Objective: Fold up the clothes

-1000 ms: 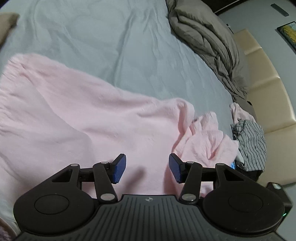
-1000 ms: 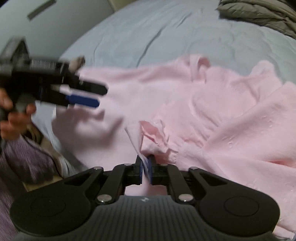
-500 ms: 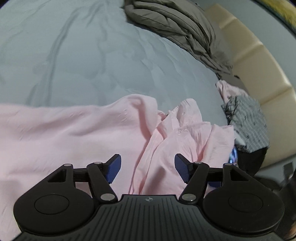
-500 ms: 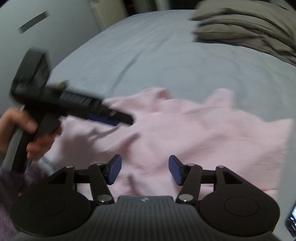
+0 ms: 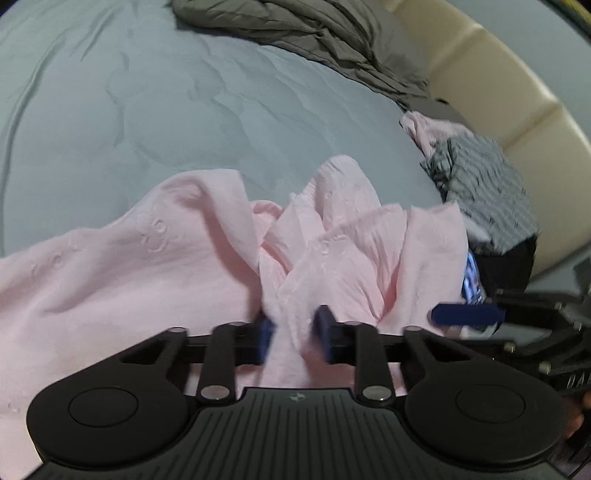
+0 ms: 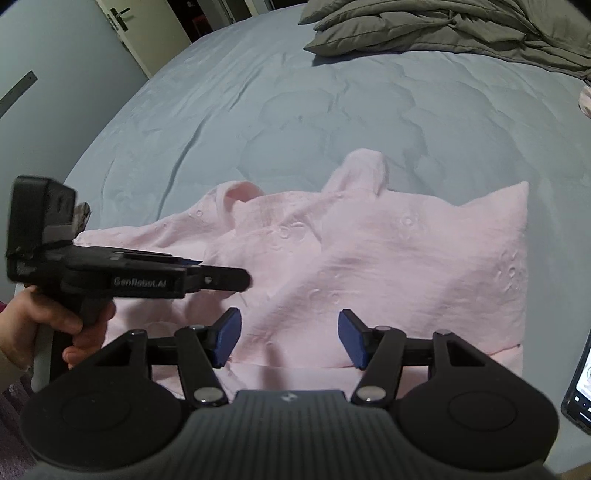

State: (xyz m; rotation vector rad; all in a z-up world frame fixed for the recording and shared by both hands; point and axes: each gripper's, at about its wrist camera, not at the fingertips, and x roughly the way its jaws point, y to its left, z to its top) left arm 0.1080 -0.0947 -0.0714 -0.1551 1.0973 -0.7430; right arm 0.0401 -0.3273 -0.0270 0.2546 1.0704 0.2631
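A crumpled pink garment [image 5: 147, 266] lies on the blue-grey bed sheet [image 5: 184, 110]. My left gripper [image 5: 295, 332] is closing, its blue pads pinching a raised fold of that pink cloth. In the right wrist view the same garment [image 6: 406, 258] is spread wider, and the left gripper [image 6: 236, 278], held by a hand [image 6: 55, 325], reaches onto its left part. My right gripper [image 6: 290, 339] stands open just above the garment's near edge, its pads pressing on nothing. One blue finger [image 5: 467, 315] of it shows at the right of the left wrist view.
A grey duvet [image 6: 461, 26] is bunched at the far side of the bed. A pile of striped and pink clothes [image 5: 484, 192] sits by the beige padded headboard [image 5: 498, 92]. A lit phone [image 6: 580, 387] lies at the right edge. A door [image 6: 122, 18] stands far left.
My left gripper slid right along the garment and closed on a fold. My right gripper let go of the pink cloth, opened, and drew back over the near edge.
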